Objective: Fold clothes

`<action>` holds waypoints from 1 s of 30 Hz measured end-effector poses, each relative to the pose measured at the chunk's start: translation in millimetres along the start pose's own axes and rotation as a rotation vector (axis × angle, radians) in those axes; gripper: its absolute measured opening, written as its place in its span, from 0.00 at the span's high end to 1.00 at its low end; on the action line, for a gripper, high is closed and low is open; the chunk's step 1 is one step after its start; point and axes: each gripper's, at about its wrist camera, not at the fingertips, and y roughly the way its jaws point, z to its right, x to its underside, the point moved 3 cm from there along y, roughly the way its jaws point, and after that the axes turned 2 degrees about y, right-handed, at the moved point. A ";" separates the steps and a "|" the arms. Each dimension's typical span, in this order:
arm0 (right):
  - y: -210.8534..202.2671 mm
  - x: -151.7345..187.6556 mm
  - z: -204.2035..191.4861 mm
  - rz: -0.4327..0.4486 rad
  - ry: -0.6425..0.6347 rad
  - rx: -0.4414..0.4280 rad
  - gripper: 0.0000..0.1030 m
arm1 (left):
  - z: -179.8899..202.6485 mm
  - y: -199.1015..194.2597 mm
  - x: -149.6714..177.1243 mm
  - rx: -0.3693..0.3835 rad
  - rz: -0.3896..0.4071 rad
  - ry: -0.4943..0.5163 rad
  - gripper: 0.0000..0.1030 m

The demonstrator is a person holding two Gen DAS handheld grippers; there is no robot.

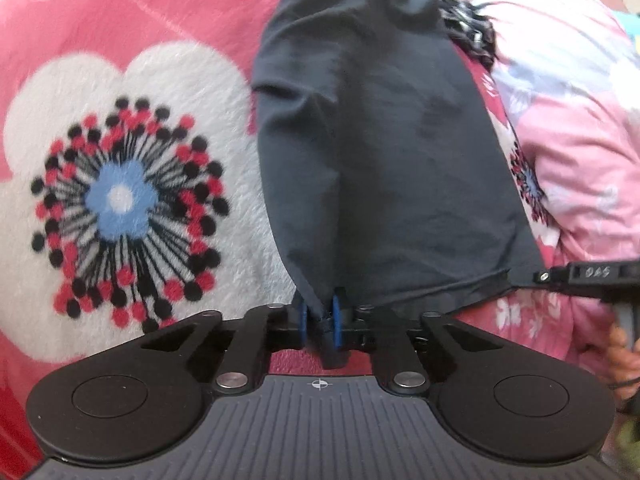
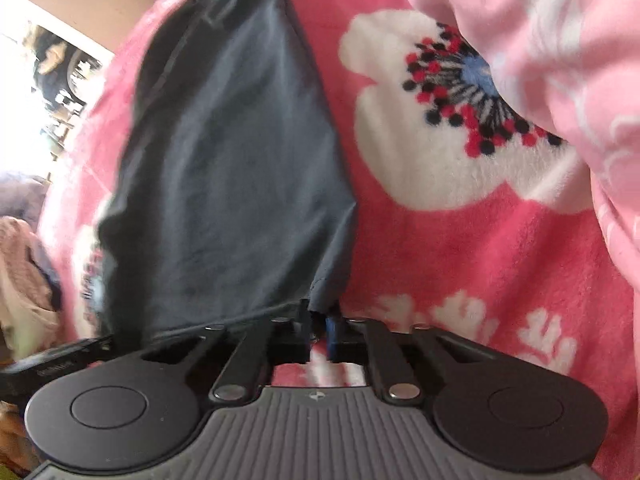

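Between the blue pads (image 1: 336,316), left gripper (image 1: 321,320) pinches one corner of the dark cloth (image 1: 380,152); right gripper (image 2: 319,330) is clamped on the other corner, w/ the hem stretched btwn them. Cloth hangs lifted off the pink flower blanket (image 1: 120,192), running away from both cams. Farther right, a paler pink fabric (image 2: 560,60) is bunched. Fingers (image 1: 620,360) show at the left view's edge.

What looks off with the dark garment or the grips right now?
Nothing stands out. The left gripper and right gripper each pinch a near corner of the dark garment, its hem taut between them, over the pink floral blanket. No tears or snags show.
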 end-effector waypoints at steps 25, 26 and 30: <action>-27.8 -209.1 -80.1 0.433 -0.003 -0.167 0.95 | -35.4 -20.9 -224.1 0.359 0.417 -0.278 0.94; -22.6 -223.6 -82.9 0.444 -0.008 -0.162 0.95 | -38.9 -14.8 -233.9 0.364 0.426 -0.282 0.94; -1.8 -268.3 -90.6 0.455 -0.024 -0.146 0.95 | -48.2 10.6 -274.2 0.367 0.453 -0.295 0.94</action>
